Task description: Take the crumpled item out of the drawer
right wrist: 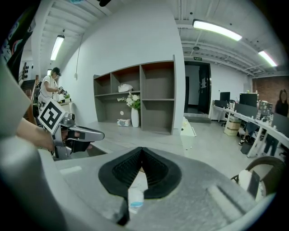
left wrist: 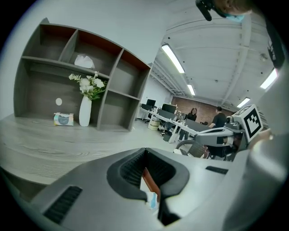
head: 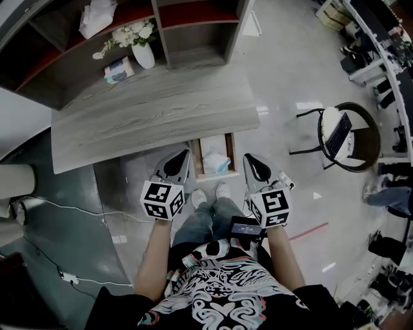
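Observation:
The drawer stands pulled out under the grey desk's front edge. In it lies the crumpled item, white with pale blue. My left gripper hangs just left of the drawer, and its jaws meet with nothing between them. On the drawer's other side my right gripper is also shut and empty. In the left gripper view the closed tips frame a slit that shows the drawer's brown edge and a bit of the item. The right gripper view shows the item below its closed tips.
A shelf unit at the desk's back holds a white vase of flowers, a tissue box and a white bag. A chair with a laptop stands to the right. Cables run across the floor on the left. The person's feet are below the drawer.

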Tool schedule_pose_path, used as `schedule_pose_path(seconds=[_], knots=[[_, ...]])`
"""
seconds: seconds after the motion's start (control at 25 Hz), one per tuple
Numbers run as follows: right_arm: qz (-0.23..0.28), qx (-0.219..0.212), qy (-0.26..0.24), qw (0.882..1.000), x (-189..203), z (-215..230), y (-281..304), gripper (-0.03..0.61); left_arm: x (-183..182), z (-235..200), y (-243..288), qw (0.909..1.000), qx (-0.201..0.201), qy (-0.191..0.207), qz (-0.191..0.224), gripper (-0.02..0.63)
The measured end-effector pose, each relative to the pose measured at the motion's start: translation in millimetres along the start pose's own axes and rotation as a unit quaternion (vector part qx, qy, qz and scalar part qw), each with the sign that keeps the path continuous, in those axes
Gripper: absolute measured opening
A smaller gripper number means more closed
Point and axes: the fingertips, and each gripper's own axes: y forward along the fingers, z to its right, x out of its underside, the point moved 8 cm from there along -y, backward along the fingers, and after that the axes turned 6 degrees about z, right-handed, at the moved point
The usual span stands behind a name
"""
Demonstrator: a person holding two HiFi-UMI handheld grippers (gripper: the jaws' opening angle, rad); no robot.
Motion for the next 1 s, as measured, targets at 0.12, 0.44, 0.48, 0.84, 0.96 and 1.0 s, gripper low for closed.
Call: schedule_pose_path(seconds=[0.12,0.44,0.48,0.84,0.96,1.0], knots=[[-0.007,0.006,0.005,1.000,6,8,2,0.002,5,0,7,1.0000,-0.005,-0.004,-0.006,0.003],[-0.026,-0.011,0.015,0.999,26,13,13,0.002,12,-3,11,0.9998,-0.019,-0.002,-0.008,0.003],[-0.026,-0.015,0.016,0.999,27,13,16,0.002,14,-4,11,0.9998,-0.019,-0.002,-0.011,0.002],[-0.044,-0.045,0.001,0.998,52,13,38,0.002,47,-14,23,0.9985,-0.028,-0.006,-0.047,0.003],[-0.061,-0.065,-0.022,0.996,63,9,45,0.002,63,-14,28,0.9971,-0.031,-0.007,-0.069,0.003],[-0.068,-0.072,-0.030,0.995,68,8,48,0.002,68,-14,30,0.9965,-0.032,-0.006,-0.077,0.003]])
